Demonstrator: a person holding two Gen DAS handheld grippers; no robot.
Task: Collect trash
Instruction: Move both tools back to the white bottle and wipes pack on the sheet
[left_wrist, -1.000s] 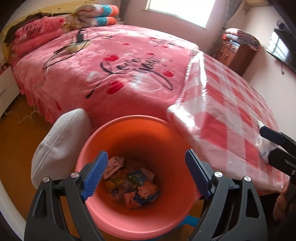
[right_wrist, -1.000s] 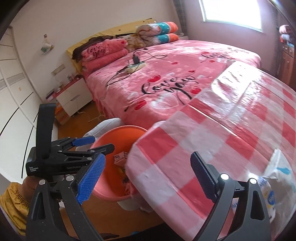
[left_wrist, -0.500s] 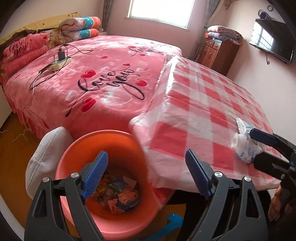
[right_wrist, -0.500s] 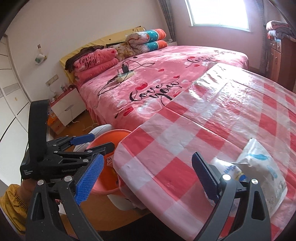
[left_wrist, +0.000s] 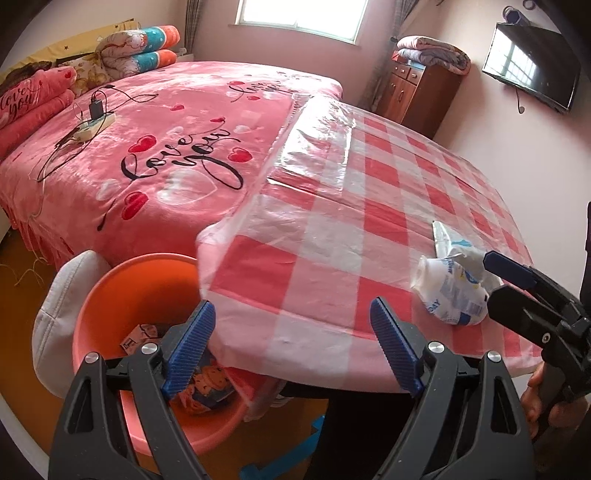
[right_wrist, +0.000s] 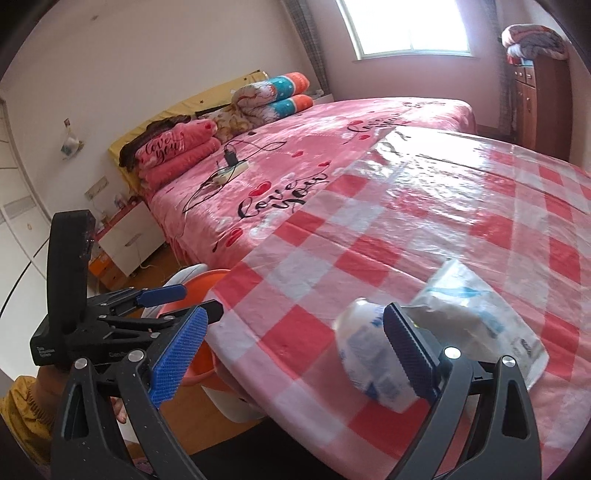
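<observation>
An orange bucket (left_wrist: 110, 295) stands on the floor beside the table, with several colourful wrappers (left_wrist: 201, 387) in its bottom. My left gripper (left_wrist: 293, 347) is open and empty, over the table's near corner at the bucket's rim. On the red-and-white checked tablecloth (left_wrist: 332, 229) lie a crumpled white-and-blue wrapper (left_wrist: 450, 291) and, behind it, a flat white bag (left_wrist: 443, 240). My right gripper (right_wrist: 291, 350) is open over the cloth; the crumpled wrapper (right_wrist: 369, 354) sits just ahead, partly behind its right finger, and the flat bag (right_wrist: 476, 317) lies beyond. The bucket (right_wrist: 205, 282) shows at the left.
A white padded stool (left_wrist: 62, 295) stands against the bucket. Beyond is a pink bed (left_wrist: 166, 147) with a power strip and cables. A wooden cabinet (left_wrist: 417, 96) and a wall TV (left_wrist: 532, 70) are at the back right. A nightstand (right_wrist: 125, 236) is by the bed.
Both grippers have swung right, away from over the bucket and toward the table. The crumpled wrapper and flat bag now sit closer to the right gripper. Jaws stay as wide.
</observation>
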